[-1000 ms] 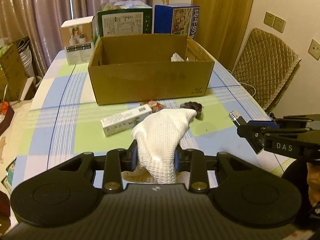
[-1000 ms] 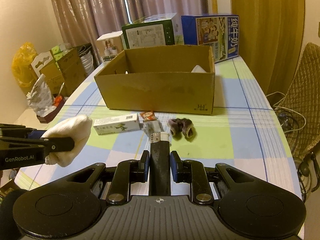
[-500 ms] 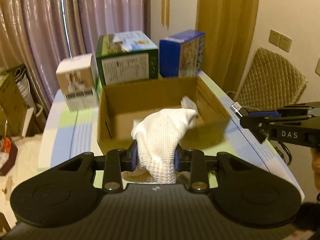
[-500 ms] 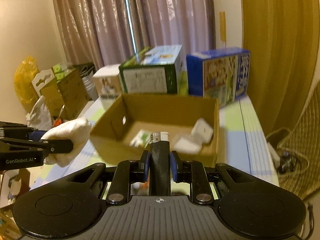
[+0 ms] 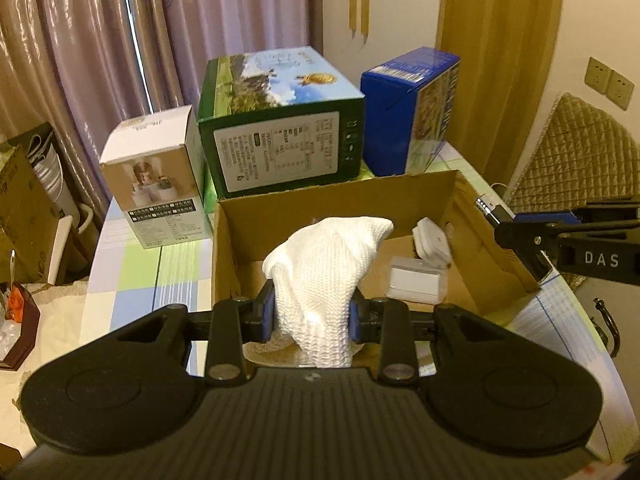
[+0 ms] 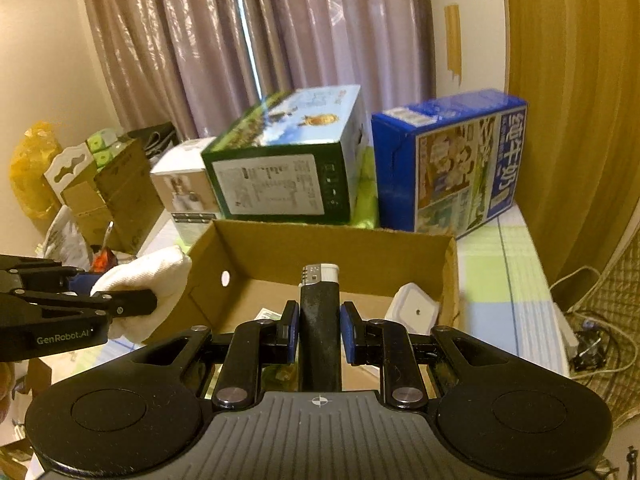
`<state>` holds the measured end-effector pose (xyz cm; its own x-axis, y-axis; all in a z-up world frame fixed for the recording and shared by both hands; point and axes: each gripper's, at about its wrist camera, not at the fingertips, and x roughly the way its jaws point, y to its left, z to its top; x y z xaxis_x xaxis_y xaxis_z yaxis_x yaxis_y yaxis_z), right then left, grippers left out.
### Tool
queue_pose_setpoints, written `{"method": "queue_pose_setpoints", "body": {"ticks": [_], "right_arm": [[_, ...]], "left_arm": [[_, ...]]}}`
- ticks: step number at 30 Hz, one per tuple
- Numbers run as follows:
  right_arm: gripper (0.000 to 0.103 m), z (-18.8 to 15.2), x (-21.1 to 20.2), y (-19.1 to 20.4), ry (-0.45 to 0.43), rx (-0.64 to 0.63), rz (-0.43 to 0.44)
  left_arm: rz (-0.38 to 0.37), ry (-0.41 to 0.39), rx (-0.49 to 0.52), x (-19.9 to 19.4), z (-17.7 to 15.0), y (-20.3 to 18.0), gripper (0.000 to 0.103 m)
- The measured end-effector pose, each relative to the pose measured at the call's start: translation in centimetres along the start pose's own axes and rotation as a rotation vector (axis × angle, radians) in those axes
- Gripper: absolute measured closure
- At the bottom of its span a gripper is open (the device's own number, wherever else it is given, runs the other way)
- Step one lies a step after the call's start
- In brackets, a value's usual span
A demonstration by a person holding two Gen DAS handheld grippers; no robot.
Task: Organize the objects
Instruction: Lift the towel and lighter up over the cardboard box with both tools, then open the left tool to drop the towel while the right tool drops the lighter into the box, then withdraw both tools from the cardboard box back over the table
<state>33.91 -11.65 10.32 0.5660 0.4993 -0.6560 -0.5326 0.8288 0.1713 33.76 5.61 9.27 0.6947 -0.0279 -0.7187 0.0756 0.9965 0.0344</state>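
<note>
Left wrist view gives you the whole layout, so start with the biggest thing: the surface [image 5: 132, 280] with its checked cloth, carrying three printed cartons along the back and the open cardboard box [image 5: 472, 208] in front of them. That box is where things are being gathered. A small white case [image 5: 430, 240] and a flat white packet [image 5: 418, 284] already lie on its floor, toward its right side.

Your left hand-held gripper [image 5: 313, 316] is clenched on a white knitted cloth [image 5: 328, 264], which bulges up between the blue pads. It sits at the near wall of the box, with the cloth's upper end over the opening. From the right wrist view, the same cloth [image 6: 148, 276] appears just outside the box's left corner, so you cannot be sure that it is fully over the interior.

Your right hand-held gripper [image 6: 319, 334] is grasping a black lighter [image 6: 320, 312], upright with its metal head forward, above the near edge of the box.

By my reading, the step in hand is the drop-off: both items are carried and neither is released yet. The next move calls for bringing each item clearly inside the walls, lowering a little, then opening the jaws. Aim the lighter at bare cardboard left of the white case, and expect the cloth to cling to the pads.
</note>
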Motion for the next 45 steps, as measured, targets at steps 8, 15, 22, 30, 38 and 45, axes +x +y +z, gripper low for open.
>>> {"method": "queue_pose_setpoints", "body": {"ticks": [8, 15, 22, 30, 38, 45], "right_arm": [[0.084, -0.7, 4.4, -1.8, 0.058, 0.047, -0.002], [0.084, -1.3, 6.1, -2.3, 0.075, 0.052, 0.0], [0.084, -1.4, 7.5, -2.3, 0.071, 0.077, 0.024], [0.06, -1.2, 6.4, -2.4, -0.024, 0.109, 0.052], [0.041, -3.3, 0.6, -1.7, -0.049, 0.111, 0.028], [0.024, -8.3, -5.3, 0.2, -0.013, 0.101, 0.016]], "left_arm": [[0.001, 0.033, -0.004, 4.7, 0.0, 0.5, 0.074], [0.024, 0.025, -0.047, 7.0, -0.2, 1.8, 0.055], [0.026, 0.002, -0.039, 5.7, -0.8, 2.5, 0.053], [0.012, -0.037, -0.034, 2.4, -1.9, 2.3, 0.051], [0.014, -0.06, -0.061, -2.6, -4.8, 1.2, 0.037], [0.008, -0.051, -0.108, -7.7, -9.2, -0.3, 0.018]]}}
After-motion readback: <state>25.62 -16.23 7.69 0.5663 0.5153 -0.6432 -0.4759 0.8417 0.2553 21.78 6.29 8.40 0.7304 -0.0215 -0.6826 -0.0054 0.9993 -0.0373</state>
